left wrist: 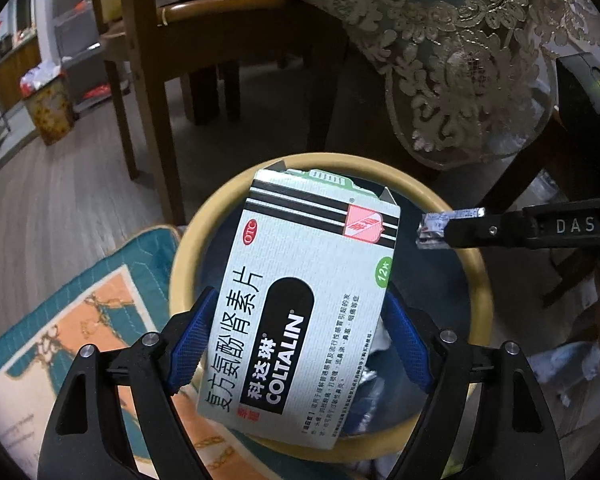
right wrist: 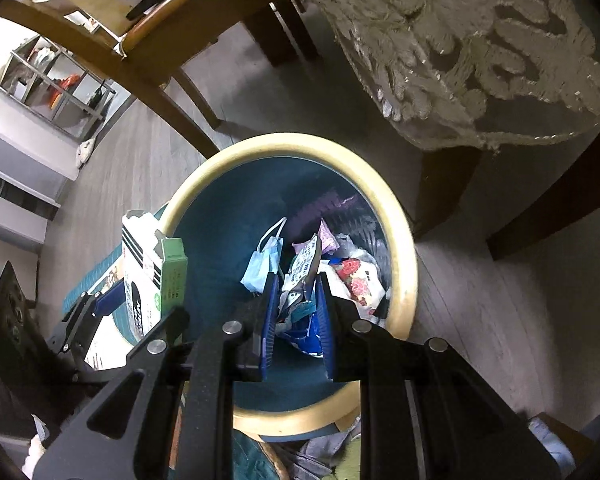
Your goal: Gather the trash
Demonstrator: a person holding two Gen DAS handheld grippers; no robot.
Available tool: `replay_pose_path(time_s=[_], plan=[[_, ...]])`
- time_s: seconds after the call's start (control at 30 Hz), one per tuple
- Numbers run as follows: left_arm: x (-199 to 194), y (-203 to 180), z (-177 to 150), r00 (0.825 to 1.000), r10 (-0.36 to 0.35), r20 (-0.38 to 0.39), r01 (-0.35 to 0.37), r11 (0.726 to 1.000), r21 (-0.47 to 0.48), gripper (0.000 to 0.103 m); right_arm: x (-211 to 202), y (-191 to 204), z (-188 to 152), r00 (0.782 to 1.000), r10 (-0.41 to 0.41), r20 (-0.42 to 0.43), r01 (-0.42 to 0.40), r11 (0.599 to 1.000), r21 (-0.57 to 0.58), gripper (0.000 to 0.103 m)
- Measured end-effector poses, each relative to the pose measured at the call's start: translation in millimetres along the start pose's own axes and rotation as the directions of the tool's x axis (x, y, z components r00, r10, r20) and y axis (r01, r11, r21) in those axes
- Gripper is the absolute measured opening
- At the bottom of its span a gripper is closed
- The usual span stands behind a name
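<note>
COLTALIN medicine box (left wrist: 300, 312), marked OTC, sits between left gripper (left wrist: 296, 340) fingers.

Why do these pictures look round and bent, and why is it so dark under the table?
Both wrist views use fisheye lenses: black corners, curved floorboards. Left wrist view: the medicine box is sharp and evenly lit, while the tablecloth shades the floor beneath. Right wrist view: window light at the left, the bin interior dim.

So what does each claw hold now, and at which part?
The left claw holds the Coltalin medicine box by its long side edges, near its lower end. The right claw pinches a small crumpled wrapper at one end.
</note>
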State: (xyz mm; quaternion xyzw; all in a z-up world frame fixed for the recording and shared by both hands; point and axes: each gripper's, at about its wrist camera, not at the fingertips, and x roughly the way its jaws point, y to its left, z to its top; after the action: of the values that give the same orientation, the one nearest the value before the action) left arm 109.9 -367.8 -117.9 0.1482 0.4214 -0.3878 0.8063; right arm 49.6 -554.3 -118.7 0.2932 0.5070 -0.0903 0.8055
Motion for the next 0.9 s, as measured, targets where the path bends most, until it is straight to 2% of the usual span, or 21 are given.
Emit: replay_pose_path(time_s=[0.13,0.37,0.43,0.47,0.57,0.73,0.8,0.9], plan=[[-2,8,-2,1.000,0.008,-0.005,-0.008,1.000,-0.022,0.088,2,7,2,1.000,0.005,0.005,-0.005,1.000,-0.017,0.018],[-15,15,-7,0.999,0.031,-0.011,-0.031,1.000,0.003,0.088,-4,20,6,0.998,0.042,0.044,-0.040,0.998,-0.038,0.021],[-23,14,-9,0.999,0.045,-0.003,-0.045,0.999,0.027,0.088,-6,24,3,0.998,0.045,0.047,-0.043,0.998,-0.054,0.040],[-27,13,-9,0.999,0.050,0.001,-0.050,0.998,0.036,0.088,-6,25,4,0.998,0.043,0.045,-0.041,0.997,-0.059,0.053],[-44,16,-12,0.998,0.062,0.014,-0.063,0.997,0.040,0.089,-9,27,3,0.998,0.041,0.048,-0.038,0.997,-0.065,0.057],[-83,23,-19,0.997,0.061,0.048,-0.061,0.998,-0.002,0.091,-29,30,-3,0.996,0.031,0.082,-0.026,0.998,-0.052,0.069],[-100,21,-22,0.994,0.078,0.071,-0.079,0.997,0.006,0.093,-44,33,-9,0.994,0.023,0.103,-0.017,0.998,-0.060,0.081],[-121,14,-27,0.991,0.095,0.096,-0.097,0.995,0.022,0.095,-69,42,-21,0.989,0.021,0.146,-0.009,0.996,-0.087,0.089]])
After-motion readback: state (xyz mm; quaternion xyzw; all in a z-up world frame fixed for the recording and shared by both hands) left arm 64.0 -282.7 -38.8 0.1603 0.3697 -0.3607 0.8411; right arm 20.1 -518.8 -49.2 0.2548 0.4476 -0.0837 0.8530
